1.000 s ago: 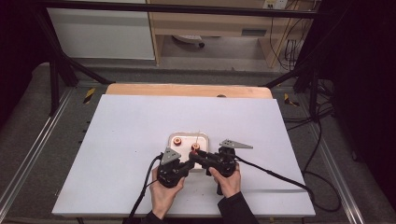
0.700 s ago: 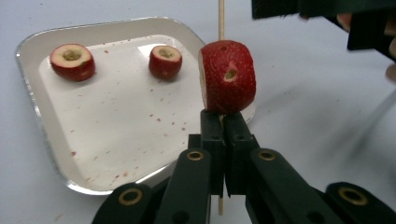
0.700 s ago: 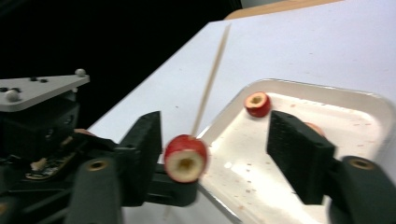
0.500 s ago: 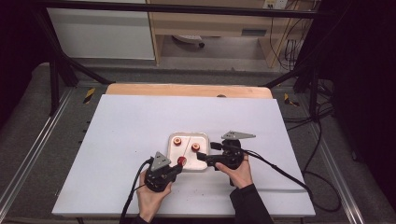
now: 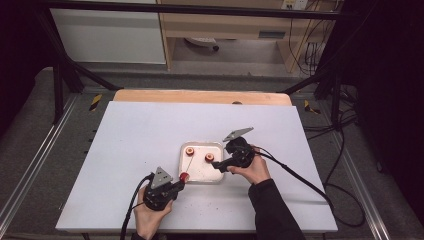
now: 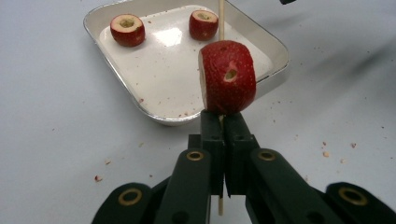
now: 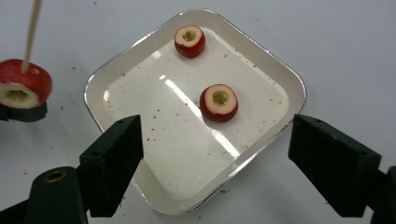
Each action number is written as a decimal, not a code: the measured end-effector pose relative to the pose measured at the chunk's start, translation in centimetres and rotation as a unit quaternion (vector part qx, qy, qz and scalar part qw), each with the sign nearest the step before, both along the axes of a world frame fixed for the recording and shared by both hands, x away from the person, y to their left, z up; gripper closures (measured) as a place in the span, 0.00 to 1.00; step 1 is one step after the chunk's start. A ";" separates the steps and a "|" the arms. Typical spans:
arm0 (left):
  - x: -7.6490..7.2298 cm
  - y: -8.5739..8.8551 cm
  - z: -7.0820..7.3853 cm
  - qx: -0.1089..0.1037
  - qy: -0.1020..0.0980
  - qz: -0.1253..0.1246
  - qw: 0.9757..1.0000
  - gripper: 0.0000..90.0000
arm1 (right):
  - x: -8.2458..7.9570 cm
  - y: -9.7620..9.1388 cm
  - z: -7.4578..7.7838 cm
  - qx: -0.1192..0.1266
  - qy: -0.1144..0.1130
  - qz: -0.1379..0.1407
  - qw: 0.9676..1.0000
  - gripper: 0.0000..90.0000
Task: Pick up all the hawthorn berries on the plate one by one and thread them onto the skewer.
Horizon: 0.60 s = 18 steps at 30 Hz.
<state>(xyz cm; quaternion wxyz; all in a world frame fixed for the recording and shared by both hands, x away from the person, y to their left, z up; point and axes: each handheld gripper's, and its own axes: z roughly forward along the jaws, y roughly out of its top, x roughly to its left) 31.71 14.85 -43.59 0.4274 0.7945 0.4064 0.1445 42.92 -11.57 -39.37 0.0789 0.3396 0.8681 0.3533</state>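
Note:
My left gripper [image 6: 223, 123] is shut on a thin wooden skewer [image 6: 221, 18] with a red cored fruit piece [image 6: 228, 84] threaded just above the jaws. In the high view the left gripper [image 5: 176, 184] holds that piece [image 5: 184, 176] at the front left corner of the white tray [image 5: 200, 170]. Two more cored red pieces [image 7: 189, 40] [image 7: 219, 102] lie in the tray [image 7: 187, 154]. My right gripper [image 7: 217, 140] hovers over the tray; its jaws have just been opening and stand wide with nothing gripped. The right gripper [image 5: 220, 165] is at the tray's right edge.
The tray sits mid-table on a white board [image 5: 130, 140] speckled with red crumbs. A wooden strip [image 5: 200, 96] runs along the board's far edge. Cables [image 5: 300, 180] trail from the grippers to the right and front. Black frame bars stand around the table.
The hands have drawn apart. The left gripper moved toward the lower left with the skewer and fruit piece. The right gripper moved right and up, and its jaws have opened.

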 end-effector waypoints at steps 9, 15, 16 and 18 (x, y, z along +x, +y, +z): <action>0.0 0.6 -0.3 0.006 0.003 0.000 1.000 0.98 | 2.3 2.9 -0.3 -0.078 0.022 0.052 0.995 0.27; 0.0 0.8 -0.5 0.013 0.004 -0.001 1.000 0.98 | 3.5 4.2 -0.9 -0.108 0.034 0.084 0.990 0.35; 0.0 0.8 -0.5 0.012 0.005 -0.001 1.000 0.98 | 3.7 4.3 -1.0 -0.108 0.038 0.087 0.990 0.38; 0.0 0.8 -0.6 0.015 0.006 -0.003 1.000 0.98 | 4.0 4.5 -1.1 -0.122 0.042 0.093 0.987 0.41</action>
